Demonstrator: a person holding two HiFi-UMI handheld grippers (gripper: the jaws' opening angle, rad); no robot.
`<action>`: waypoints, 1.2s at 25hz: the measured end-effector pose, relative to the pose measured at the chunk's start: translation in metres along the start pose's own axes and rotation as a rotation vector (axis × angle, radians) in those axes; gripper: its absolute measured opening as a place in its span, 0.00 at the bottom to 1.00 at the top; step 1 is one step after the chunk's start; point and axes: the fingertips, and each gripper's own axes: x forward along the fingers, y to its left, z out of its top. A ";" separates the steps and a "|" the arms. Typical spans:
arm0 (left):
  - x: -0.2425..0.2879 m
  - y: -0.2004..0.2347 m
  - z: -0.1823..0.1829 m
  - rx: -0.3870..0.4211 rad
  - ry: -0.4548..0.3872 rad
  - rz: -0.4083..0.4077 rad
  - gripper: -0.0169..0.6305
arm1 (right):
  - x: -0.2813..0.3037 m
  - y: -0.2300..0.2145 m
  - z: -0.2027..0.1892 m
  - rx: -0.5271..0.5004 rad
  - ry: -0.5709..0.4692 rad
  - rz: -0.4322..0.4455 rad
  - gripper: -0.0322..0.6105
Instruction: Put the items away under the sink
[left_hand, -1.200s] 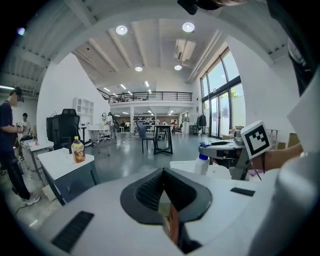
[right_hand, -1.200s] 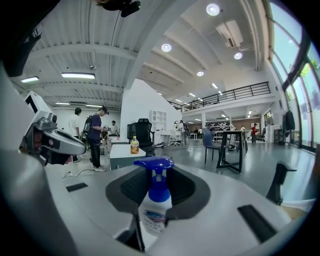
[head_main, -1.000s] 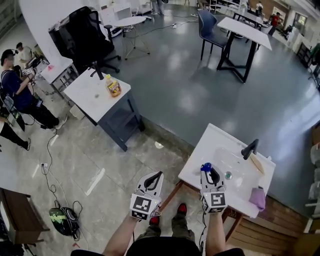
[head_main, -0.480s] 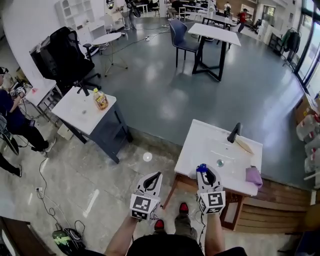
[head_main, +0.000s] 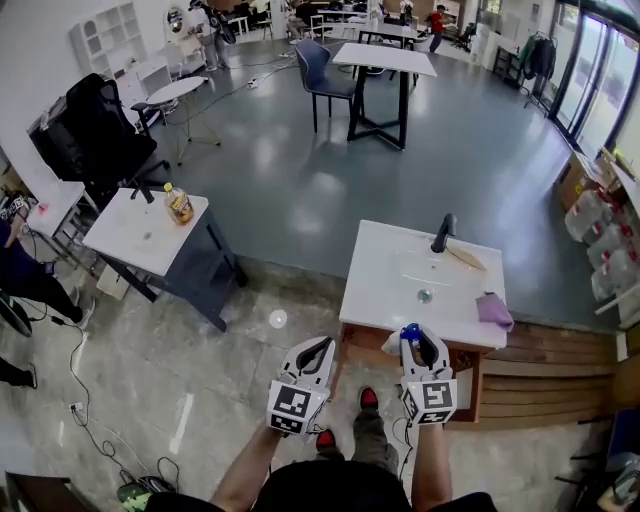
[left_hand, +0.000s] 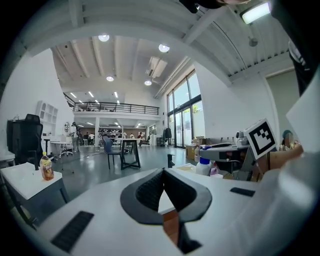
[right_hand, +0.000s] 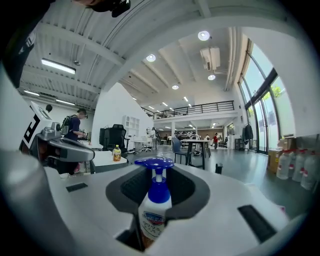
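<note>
The right claw (head_main: 421, 343) is clenched on a soap bottle (right_hand: 155, 210) with a blue pump, which stands upright between its jaws. Just ahead of this claw is the white sink (head_main: 372, 290), with a purple cloth (head_main: 495, 309) at the claw's front right. The left claw (head_main: 316, 352), beside it, is closed on nothing.
</note>
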 end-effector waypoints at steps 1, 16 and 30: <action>-0.001 -0.005 -0.001 -0.001 0.002 -0.017 0.04 | -0.007 0.000 -0.002 0.003 0.004 -0.014 0.22; 0.012 -0.070 -0.032 -0.030 0.045 -0.122 0.04 | -0.081 -0.024 -0.040 0.012 0.054 -0.085 0.22; 0.070 -0.120 -0.092 -0.053 0.124 -0.091 0.04 | -0.080 -0.063 -0.120 0.052 0.102 0.019 0.22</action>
